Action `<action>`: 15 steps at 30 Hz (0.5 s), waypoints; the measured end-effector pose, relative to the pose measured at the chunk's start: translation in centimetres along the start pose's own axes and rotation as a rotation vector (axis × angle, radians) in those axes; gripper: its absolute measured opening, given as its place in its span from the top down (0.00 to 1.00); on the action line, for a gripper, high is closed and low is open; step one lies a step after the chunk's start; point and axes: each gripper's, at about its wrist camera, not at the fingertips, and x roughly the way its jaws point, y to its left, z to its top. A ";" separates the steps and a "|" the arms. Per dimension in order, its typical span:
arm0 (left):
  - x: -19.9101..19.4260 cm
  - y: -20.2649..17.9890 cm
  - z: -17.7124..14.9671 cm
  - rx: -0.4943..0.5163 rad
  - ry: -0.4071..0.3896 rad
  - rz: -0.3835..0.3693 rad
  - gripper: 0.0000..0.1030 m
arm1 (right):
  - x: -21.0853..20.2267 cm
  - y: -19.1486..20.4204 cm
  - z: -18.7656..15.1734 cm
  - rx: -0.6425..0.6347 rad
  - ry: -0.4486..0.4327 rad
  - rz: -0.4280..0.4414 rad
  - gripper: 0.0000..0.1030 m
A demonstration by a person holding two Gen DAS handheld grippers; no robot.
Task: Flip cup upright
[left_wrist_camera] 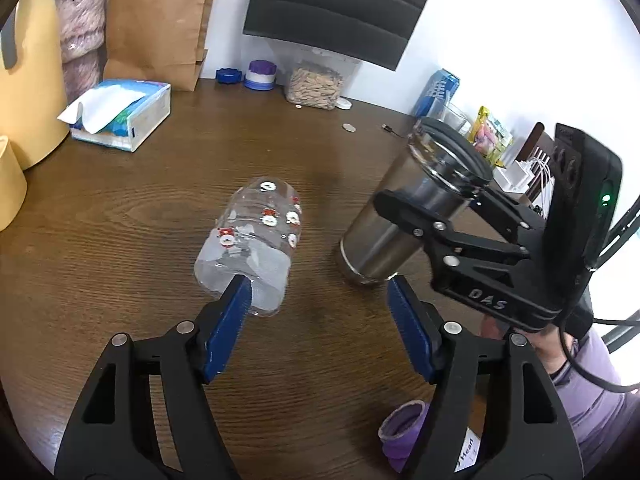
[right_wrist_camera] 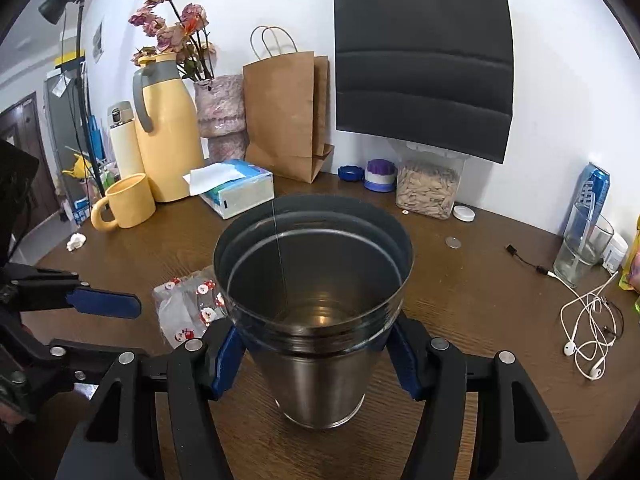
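My right gripper clamps the steel tumbler upright on the brown wooden bench. My left gripper hangs with fingers spread. White wall far behind.

The steel cup hides most of the patterned plastic bottle.

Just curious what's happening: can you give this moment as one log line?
right gripper: shut on steel cup, base on table | left gripper: open, empty | plastic bottle: lying down

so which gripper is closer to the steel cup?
Right. The right gripper is shut on the steel cup just under its rim. The left gripper is open beside it, near the clear plastic cup.
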 end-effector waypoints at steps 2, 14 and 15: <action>0.0 0.0 0.1 -0.002 0.003 0.000 0.35 | 0.0 0.1 0.3 -0.008 0.032 0.010 0.27; -4.1 -1.8 0.7 -0.008 -0.051 0.080 0.14 | -7.0 -0.6 1.3 0.060 0.028 0.014 0.24; -4.8 -2.2 0.8 -0.009 -0.056 0.089 0.11 | -7.9 -0.7 1.4 0.066 0.027 0.010 0.23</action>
